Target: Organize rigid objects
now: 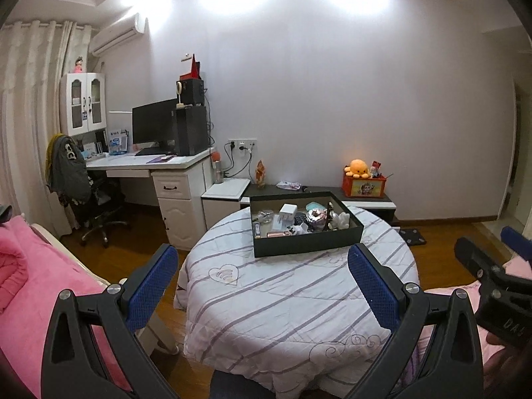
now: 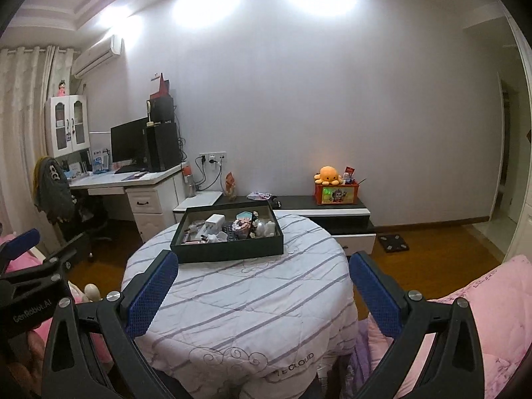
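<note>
A dark shallow box [image 1: 306, 244] [image 2: 229, 249] sits on the far half of a round table covered by a striped white quilt [image 1: 282, 299] [image 2: 239, 302]. Inside lie several small rigid items: a white cube [image 1: 288, 212] [image 2: 213, 222], a pink and white model [image 1: 316, 216] [image 2: 242, 226], white figures [image 1: 340, 220] [image 2: 266, 227], a pink bar [image 1: 275, 234]. My left gripper [image 1: 262, 266] stands open well short of the box, nothing between its blue pads. My right gripper [image 2: 264, 269] is likewise open and empty, near the table's front.
Pink bedding [image 1: 30, 286] [image 2: 482, 316] flanks the table on both sides. Behind stand a white desk [image 1: 156, 166] with monitor, an office chair [image 1: 89, 199], and a low black and white cabinet [image 2: 332, 212] holding an orange plush [image 2: 327, 174]. A black floor scale [image 2: 394, 242] lies on wood flooring.
</note>
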Tool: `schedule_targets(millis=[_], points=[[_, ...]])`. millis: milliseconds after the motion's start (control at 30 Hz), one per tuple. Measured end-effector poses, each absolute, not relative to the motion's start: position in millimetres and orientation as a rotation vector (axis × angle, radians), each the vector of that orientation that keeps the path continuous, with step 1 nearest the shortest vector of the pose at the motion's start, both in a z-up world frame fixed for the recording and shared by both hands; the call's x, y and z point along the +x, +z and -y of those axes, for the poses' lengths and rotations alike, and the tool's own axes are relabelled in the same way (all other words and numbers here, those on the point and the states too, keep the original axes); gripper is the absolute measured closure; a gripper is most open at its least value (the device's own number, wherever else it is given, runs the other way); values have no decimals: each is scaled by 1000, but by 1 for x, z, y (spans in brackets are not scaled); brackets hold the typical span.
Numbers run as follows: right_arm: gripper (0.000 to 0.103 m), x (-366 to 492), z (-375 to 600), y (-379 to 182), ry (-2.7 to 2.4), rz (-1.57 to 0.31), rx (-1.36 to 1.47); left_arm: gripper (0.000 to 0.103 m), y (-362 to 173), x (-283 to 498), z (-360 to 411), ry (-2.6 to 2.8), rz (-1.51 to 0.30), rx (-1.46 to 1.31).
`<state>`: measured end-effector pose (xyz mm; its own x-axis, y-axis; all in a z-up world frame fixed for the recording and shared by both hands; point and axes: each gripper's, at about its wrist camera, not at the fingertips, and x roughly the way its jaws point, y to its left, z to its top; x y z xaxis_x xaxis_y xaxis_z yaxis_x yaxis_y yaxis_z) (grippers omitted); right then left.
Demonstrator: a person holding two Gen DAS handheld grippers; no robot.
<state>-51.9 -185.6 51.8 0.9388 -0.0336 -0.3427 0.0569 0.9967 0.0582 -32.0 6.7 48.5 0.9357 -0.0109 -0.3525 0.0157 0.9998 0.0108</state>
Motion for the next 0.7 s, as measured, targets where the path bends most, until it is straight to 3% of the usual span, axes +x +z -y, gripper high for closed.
schedule_targets(millis=[700], points=[[0,-51,191,43,-47,-379,85,0,47,-36,3,-41,-360,15]])
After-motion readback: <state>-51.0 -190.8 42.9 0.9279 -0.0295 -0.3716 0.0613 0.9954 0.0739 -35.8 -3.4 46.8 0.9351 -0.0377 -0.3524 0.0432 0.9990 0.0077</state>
